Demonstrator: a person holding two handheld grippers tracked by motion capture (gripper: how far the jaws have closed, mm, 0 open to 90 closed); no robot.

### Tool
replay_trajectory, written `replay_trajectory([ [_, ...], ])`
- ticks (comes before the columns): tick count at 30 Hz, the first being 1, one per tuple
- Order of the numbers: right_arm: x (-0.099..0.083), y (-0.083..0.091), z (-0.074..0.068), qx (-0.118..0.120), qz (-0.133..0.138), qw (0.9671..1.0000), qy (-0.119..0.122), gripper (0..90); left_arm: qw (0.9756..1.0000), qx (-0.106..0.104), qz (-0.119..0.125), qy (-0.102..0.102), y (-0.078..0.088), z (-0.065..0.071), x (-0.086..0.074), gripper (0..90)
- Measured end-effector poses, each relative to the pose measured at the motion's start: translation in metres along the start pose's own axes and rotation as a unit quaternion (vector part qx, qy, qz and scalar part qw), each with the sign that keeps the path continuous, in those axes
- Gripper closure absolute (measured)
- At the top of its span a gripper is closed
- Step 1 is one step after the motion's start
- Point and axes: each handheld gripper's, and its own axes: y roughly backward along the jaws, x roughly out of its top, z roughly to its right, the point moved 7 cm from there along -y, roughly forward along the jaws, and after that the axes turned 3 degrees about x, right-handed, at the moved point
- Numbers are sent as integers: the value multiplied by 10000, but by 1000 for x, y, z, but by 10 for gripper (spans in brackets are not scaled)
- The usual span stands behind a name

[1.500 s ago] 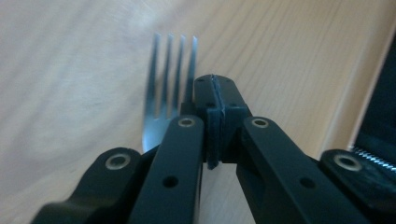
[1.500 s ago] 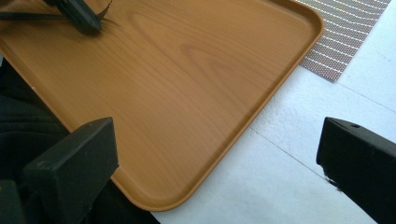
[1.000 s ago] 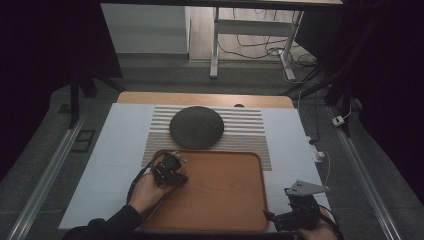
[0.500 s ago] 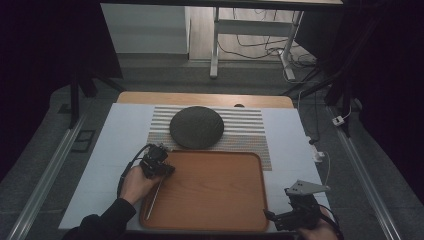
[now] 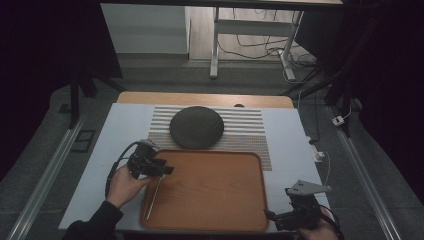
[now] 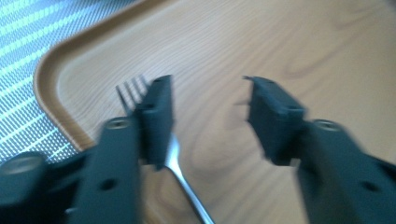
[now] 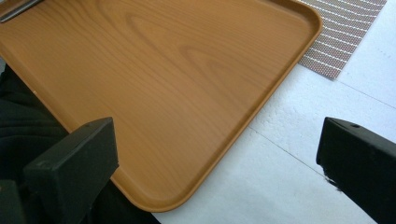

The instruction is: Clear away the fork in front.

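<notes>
Fork (image 6: 175,154) silver, flat on wooden tray (image 6: 280,42) | left tool (image 6: 208,100) just opened, empty | right tool (image 7: 219,154) released

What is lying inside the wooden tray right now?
A fork lies by the left rim of the wooden tray, tines toward the striped mat. The left tool, just opened, hovers above, one jaw covering part of it.

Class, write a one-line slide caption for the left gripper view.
Left gripper, jaws just opened, above a fork lying on the wooden tray.
</notes>
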Motion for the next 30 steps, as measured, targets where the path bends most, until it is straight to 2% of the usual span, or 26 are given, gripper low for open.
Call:
replay_trajectory([
  [4,0,0,0,-14,-2,10000,-15,0,9991,-175,365,-139,21,11,-7,269],
  [7,0,0,0,-21,-4,10000,-13,0,9988,-108,441,-180,34,17,-18,180],
  [12,0,0,0,-17,0,10000,-14,0,9976,-175,664,-102,53,26,-44,54],
  [16,0,0,0,-38,-16,10000,-17,0,9956,-216,913,73,66,27,-63,19],
  [22,0,0,0,-53,-28,10000,-26,0,9935,-305,1037,359,77,20,-90,0],
  [25,0,0,0,-63,-33,10000,-20,0,9943,-162,953,450,79,17,-102,0],
  [27,0,0,0,-63,-31,10000,-25,0,9934,-2,1025,518,83,16,-105,0],
  [30,0,-1,0,-67,-30,10000,-33,0,9930,90,1000,622,85,13,-108,0],
])
